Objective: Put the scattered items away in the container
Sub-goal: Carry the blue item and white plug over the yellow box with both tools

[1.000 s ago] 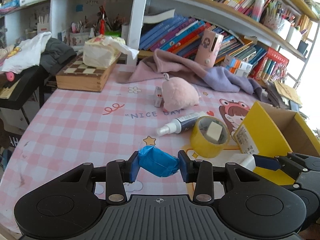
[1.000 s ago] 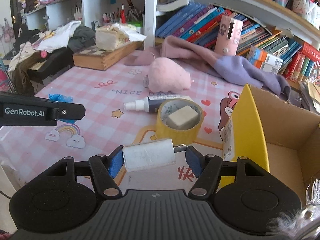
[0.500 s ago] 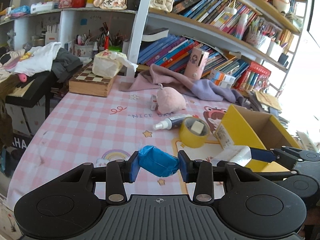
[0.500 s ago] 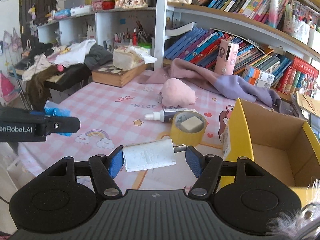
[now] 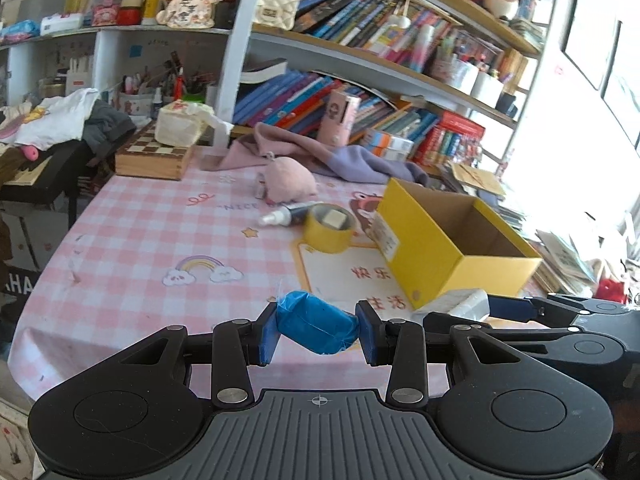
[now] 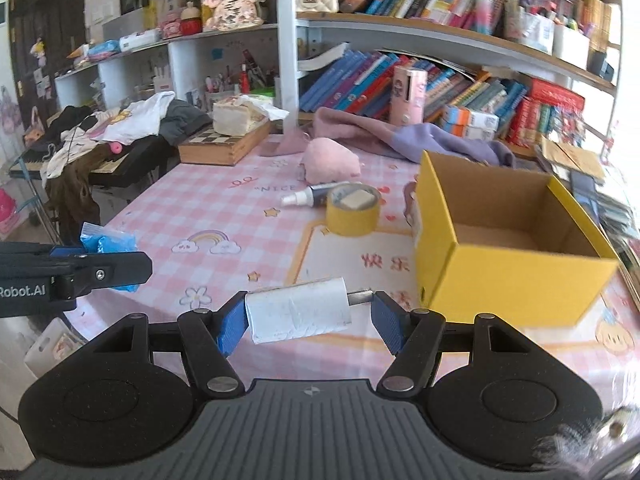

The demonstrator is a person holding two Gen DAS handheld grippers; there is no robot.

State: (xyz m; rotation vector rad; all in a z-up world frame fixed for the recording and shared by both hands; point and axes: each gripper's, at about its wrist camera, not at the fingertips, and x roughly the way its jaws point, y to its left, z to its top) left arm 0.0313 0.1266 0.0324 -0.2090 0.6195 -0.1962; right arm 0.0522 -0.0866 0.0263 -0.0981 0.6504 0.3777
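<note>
Both grippers have risen and drawn back over the last second, so the pink checked tablecloth (image 5: 132, 240) now lies well below them and far more of the bookshelf (image 6: 400, 28) shows. Left gripper (image 5: 318, 330) is pinching a crumpled blue plastic-wrapped packet (image 5: 316, 322) between its blue pads, held in the air above the near edge of the table. Right gripper (image 6: 308, 314) has a white paper-covered roll (image 6: 298, 314) caught between its fingers, one end against the left pad and a short metal stub at the other end reaching toward the right pad; whether that stub touches the pad cannot be told.

And there's the target: the open yellow cardboard box (image 6: 504, 276) sits on the right side of the table, its brown inside bare as far as can be seen. Both held items are outside it, near its front corner.

Waiting on the cloth: a yellow roll of tape (image 5: 329, 230) with a pale rectangular block (image 5: 334, 216) inside its hole, a dark spray bottle with a white nozzle (image 5: 286, 216) lying just behind it, and a pink plush toy (image 5: 290, 180) further back. A wooden chessboard box (image 5: 154, 156) stands at the far left, a tissue pack on top.
</note>
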